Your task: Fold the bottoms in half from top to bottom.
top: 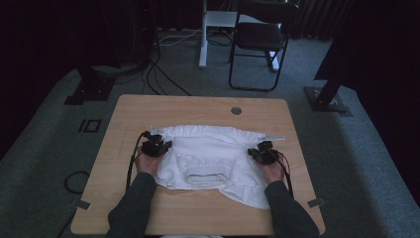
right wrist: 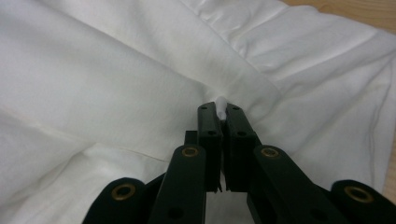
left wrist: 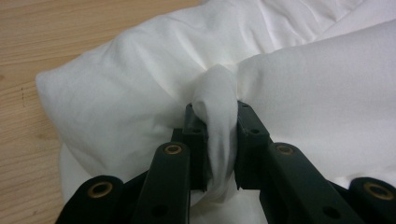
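Observation:
A white garment (top: 210, 158) lies half-folded on the wooden table (top: 148, 106), with a ribbed collar facing the near edge. My left gripper (top: 157, 146) sits at the garment's left side, shut on a thick bunched fold of the white cloth (left wrist: 217, 116) that fills the gap between the jaws. My right gripper (top: 261, 152) sits at the garment's right side. Its jaws are pressed nearly together on a thin pinch of the cloth (right wrist: 221, 103), which pokes out at the tips. In both gripper views the fabric stretches away from the jaws in soft folds.
A round cable hole (top: 236, 110) sits near the table's far edge. Beyond the table stand a black folding chair (top: 260, 42) and a white desk leg (top: 202, 34), with cables on the grey carpet. Bare wood shows around the garment on all sides.

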`<action>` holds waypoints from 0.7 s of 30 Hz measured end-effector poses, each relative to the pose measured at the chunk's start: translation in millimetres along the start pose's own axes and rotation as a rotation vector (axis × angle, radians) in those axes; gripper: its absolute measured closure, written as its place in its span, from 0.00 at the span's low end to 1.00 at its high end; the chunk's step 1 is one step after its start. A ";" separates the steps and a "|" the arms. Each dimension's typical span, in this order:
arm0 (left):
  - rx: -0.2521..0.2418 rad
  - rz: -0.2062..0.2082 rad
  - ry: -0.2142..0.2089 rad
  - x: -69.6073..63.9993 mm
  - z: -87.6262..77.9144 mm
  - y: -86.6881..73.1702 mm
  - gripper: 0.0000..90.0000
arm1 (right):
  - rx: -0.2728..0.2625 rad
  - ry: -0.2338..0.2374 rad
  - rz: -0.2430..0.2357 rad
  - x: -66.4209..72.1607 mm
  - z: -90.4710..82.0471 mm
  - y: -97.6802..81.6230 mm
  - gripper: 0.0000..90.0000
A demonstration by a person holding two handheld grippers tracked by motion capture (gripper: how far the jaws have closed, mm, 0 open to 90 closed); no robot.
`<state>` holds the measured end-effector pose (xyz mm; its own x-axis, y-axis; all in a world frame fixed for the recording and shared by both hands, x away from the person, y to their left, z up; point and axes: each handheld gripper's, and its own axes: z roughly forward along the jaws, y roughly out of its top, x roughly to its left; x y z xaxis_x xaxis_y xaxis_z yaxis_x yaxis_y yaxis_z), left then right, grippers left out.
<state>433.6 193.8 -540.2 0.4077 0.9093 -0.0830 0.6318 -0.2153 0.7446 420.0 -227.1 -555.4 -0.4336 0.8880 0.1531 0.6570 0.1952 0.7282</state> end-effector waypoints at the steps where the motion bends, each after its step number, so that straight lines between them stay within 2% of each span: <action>1: -0.002 -0.010 0.001 0.3 0.2 0.4 0.87 | -0.006 -0.003 0.009 -0.4 1.4 0.9 0.96; 4: -0.002 -0.029 -0.015 2.0 -0.4 1.9 0.89 | -0.003 -0.006 0.019 -0.1 2.7 2.8 0.96; 5: 0.003 -0.039 -0.036 4.6 -3.4 4.3 0.89 | 0.000 0.000 0.009 -0.3 2.6 4.1 0.96; 7: -0.039 -0.068 -0.070 8.8 -16.3 9.9 0.90 | -0.011 0.026 -0.002 -4.5 -4.6 8.5 0.96; 10: -0.137 -0.111 -0.128 13.5 -41.2 22.6 0.91 | -0.075 0.048 0.012 -8.3 -24.0 17.8 0.97; 13: -0.190 -0.078 -0.146 11.0 -62.7 35.7 0.92 | -0.160 0.046 -0.029 -7.2 -50.4 31.5 0.97; 14: -0.221 -0.074 -0.168 9.5 -72.0 39.4 0.92 | -0.201 0.032 -0.051 -6.7 -60.3 35.9 0.97; 15: -0.221 -0.074 -0.168 9.5 -72.0 39.4 0.92 | -0.201 0.032 -0.051 -6.7 -60.3 35.9 0.97; 16: -0.288 -0.068 -0.217 4.3 -92.3 44.6 0.92 | -0.325 0.016 -0.036 -9.1 -85.6 42.9 0.97; 18: -0.328 -0.031 -0.241 -3.9 -110.1 47.0 0.92 | -0.400 0.026 -0.019 -10.3 -103.1 44.9 0.97; 19: -0.336 -0.025 -0.250 -6.7 -116.3 46.5 0.92 | -0.409 0.029 -0.030 -9.3 -109.9 45.1 0.97; 21: -0.340 -0.011 -0.271 -9.2 -124.4 41.7 0.92 | -0.391 0.022 -0.074 -5.2 -118.2 39.4 0.97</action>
<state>374.1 220.7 -426.0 0.5891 0.7747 -0.2298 0.4031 -0.0352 0.9145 375.2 -273.3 -448.5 -0.4871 0.8674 0.1016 0.3410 0.0818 0.9365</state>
